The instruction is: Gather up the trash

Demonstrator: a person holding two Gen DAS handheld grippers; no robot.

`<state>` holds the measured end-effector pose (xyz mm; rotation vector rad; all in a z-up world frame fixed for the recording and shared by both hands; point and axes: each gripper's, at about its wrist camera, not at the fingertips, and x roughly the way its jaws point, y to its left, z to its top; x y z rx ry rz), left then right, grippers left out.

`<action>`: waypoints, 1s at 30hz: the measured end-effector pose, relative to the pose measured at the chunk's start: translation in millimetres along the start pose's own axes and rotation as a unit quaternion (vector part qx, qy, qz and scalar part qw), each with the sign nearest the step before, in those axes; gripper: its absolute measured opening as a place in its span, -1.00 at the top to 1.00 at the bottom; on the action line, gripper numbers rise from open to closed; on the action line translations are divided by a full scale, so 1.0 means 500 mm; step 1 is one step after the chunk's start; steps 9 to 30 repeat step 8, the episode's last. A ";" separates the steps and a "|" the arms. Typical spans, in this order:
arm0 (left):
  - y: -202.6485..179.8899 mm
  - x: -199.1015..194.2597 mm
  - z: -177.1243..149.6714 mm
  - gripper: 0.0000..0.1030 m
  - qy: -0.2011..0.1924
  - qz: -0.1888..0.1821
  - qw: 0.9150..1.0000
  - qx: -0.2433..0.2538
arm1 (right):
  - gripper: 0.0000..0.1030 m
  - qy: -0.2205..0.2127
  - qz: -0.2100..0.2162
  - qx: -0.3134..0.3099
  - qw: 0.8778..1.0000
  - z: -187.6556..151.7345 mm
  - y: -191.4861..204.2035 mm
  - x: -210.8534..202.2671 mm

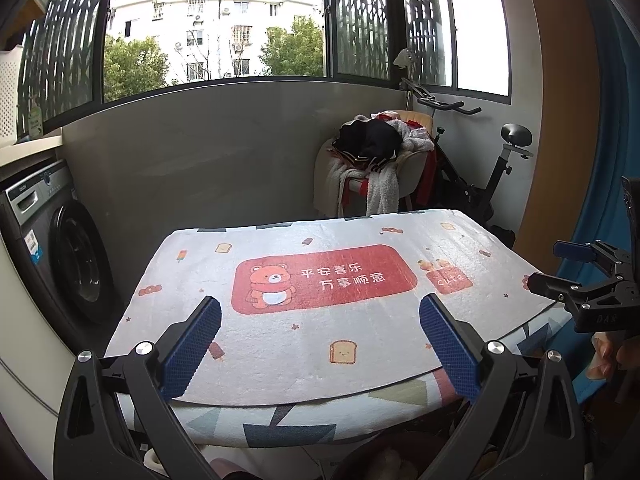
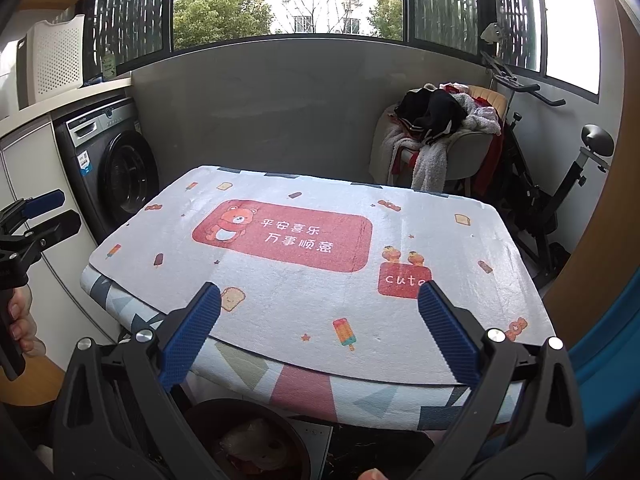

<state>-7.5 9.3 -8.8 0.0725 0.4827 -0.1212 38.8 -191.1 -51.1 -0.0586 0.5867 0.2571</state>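
A table is covered by a white mat [image 1: 304, 344] [image 2: 320, 312] printed with a red bear panel, and I see no loose trash on it. My left gripper [image 1: 320, 304] hangs open over the table's near edge with nothing between its blue pads. It also shows at the left edge of the right wrist view as the left gripper [image 2: 60, 213], held by a hand. My right gripper [image 2: 319, 290] is open and holds nothing too; in the left wrist view the right gripper [image 1: 556, 266] sits by the table's right edge. Below the table's front edge stands a dark round bin [image 2: 240, 406] with crumpled pale trash [image 2: 256, 442] inside.
A grey washing machine [image 1: 60, 248] [image 2: 116, 168] stands to the left of the table. Behind it at the right are a chair heaped with clothes [image 1: 372, 160] [image 2: 436, 132] and an exercise bike [image 1: 492, 176] [image 2: 560, 192]. A white perforated basket [image 2: 56, 56] sits on the counter at left.
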 end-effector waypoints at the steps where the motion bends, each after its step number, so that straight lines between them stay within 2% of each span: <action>1: -0.001 0.000 0.000 -0.89 0.001 0.000 1.000 0.001 | -0.89 0.000 0.000 0.000 1.000 0.000 -0.001 0.000; 30: -0.005 0.002 0.000 -0.89 0.003 0.005 1.000 0.004 | -0.89 0.001 0.000 -0.001 1.000 -0.002 0.000 0.000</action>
